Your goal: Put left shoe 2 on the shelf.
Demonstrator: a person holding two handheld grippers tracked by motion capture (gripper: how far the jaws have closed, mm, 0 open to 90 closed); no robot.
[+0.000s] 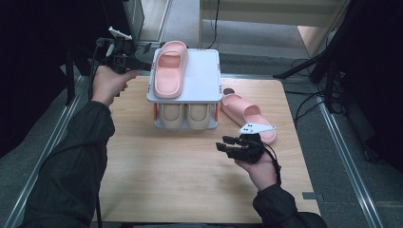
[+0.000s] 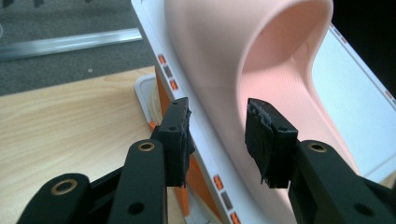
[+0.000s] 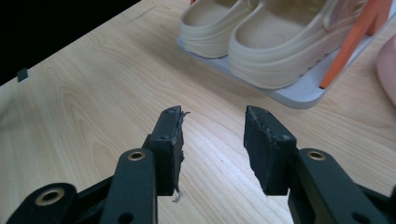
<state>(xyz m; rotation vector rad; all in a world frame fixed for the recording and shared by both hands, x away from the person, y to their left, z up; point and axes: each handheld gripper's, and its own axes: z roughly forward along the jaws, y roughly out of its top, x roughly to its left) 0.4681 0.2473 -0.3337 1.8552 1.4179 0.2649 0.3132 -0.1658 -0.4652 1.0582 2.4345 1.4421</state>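
Note:
A pink slipper [image 1: 170, 71] lies on the left half of the top shelf of a white two-tier rack [image 1: 202, 76]. My left gripper [image 1: 146, 64] is held level at the rack's left side, open. In the left gripper view its jaws [image 2: 217, 126] stand apart at the slipper's [image 2: 261, 56] outer side wall and the shelf edge [image 2: 205, 135], and no pad presses on either. A second pink slipper [image 1: 247, 114] lies on the table right of the rack. My right gripper [image 1: 222, 143] hovers open over the wood in front of it, with nothing between its jaws [image 3: 212, 135].
A beige pair of slippers [image 1: 185, 116] fills the rack's lower shelf, toes toward me [image 3: 280, 42]. The right half of the top shelf is bare white. Bare wooden table [image 1: 190, 180] stretches in front of the rack. Dark stands and cables flank the table.

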